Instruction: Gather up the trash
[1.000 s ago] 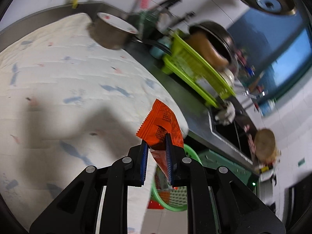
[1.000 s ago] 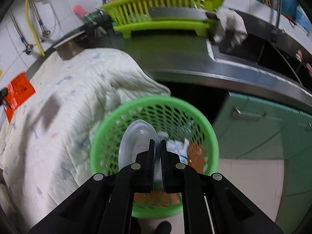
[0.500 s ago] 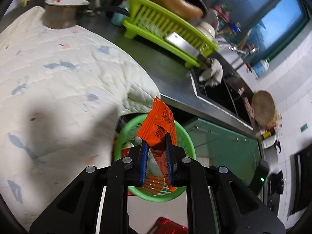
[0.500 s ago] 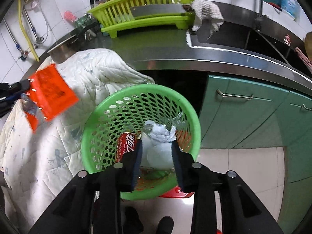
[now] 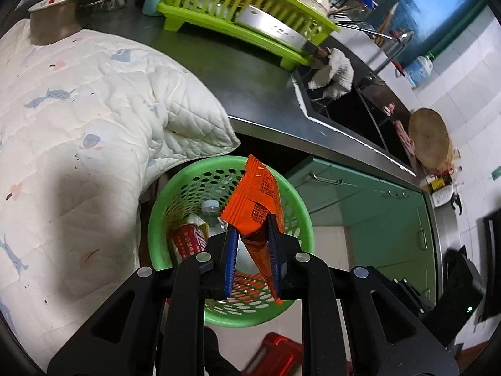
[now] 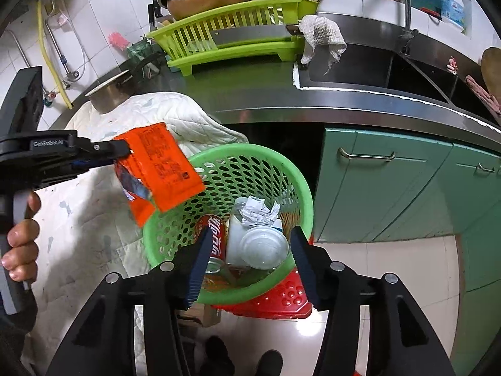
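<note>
Directly below the left gripper (image 5: 252, 235), a green basket (image 5: 300, 206) sits on the floor beside a quilt-draped surface (image 5: 78, 119); left gripper clamped on an orange wrapper (image 5: 255, 199), which stands up between the blue pads over the basket's mouth; from the right wrist view the same wrapper (image 6: 159, 164) hangs over the basket's near-left rim (image 6: 150, 238); right gripper (image 6: 249, 244) spread wide, holding nothing, poised above the basket; beneath its fingers lie a red soda can (image 6: 216, 235), a white lidded cup (image 6: 264, 247) and crumpled paper (image 6: 258, 211); ahead, a steel counter (image 6: 344, 106) with a lime dish rack (image 6: 231, 40).
</note>
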Demonstrator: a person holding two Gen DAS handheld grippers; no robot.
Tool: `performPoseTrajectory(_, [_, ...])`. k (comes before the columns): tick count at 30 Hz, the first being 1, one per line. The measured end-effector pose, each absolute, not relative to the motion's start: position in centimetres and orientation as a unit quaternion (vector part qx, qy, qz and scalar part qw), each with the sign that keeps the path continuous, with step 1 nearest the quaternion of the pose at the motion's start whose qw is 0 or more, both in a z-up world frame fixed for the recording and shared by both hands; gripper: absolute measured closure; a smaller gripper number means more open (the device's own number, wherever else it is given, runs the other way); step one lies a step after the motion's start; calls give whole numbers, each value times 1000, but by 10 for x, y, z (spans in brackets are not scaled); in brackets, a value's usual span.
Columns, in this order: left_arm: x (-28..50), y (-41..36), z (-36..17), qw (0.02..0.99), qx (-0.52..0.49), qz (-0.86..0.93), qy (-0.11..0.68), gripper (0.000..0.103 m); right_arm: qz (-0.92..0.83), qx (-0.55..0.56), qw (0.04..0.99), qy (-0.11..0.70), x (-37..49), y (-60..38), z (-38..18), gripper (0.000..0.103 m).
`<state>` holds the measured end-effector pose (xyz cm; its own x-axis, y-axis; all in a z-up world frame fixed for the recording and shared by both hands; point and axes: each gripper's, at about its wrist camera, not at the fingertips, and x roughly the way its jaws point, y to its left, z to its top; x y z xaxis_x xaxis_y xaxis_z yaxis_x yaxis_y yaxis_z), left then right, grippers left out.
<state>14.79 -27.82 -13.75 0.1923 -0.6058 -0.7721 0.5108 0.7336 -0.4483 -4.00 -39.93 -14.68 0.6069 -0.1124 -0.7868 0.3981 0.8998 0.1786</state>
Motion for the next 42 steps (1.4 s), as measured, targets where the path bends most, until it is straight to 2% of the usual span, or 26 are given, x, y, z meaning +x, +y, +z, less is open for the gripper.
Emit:
performPoseTrajectory(4, [145, -280, -136, 769, -43, -366, 522, 76, -142, 165, 883, 415, -40, -393, -142, 49])
performPoseTrajectory(5, [145, -280, -136, 769, -42, -365, 523, 69, -141, 165, 884, 414, -40, -392, -141, 49])
performPoseTrajectory(8, [143, -278, -134, 769, -44, -365, 523, 66, -136, 163, 887, 409, -39, -387, -136, 46])
performPoseTrajectory(9, [142, -276, -133, 769, -44, -366, 522, 61, -135, 161, 888, 409, -39, -386, -135, 46])
performPoseTrajectory(17, [135, -262, -116, 785, -38, -361, 502, 52, -129, 153, 895, 400, -38, -378, -126, 42])
performPoseTrajectory(32, [125, -199, -83, 842, -9, -295, 452, 27, -101, 130, 908, 385, -24, -353, -106, 29])
performPoseTrajectory(36, [122, -178, -76, 859, 4, -267, 436, 24, -87, 124, 913, 380, -15, -343, -100, 26])
performPoseTrajectory(42, [118, -146, -66, 882, 18, -224, 415, 12, -63, 112, 918, 375, -2, -326, -91, 21])
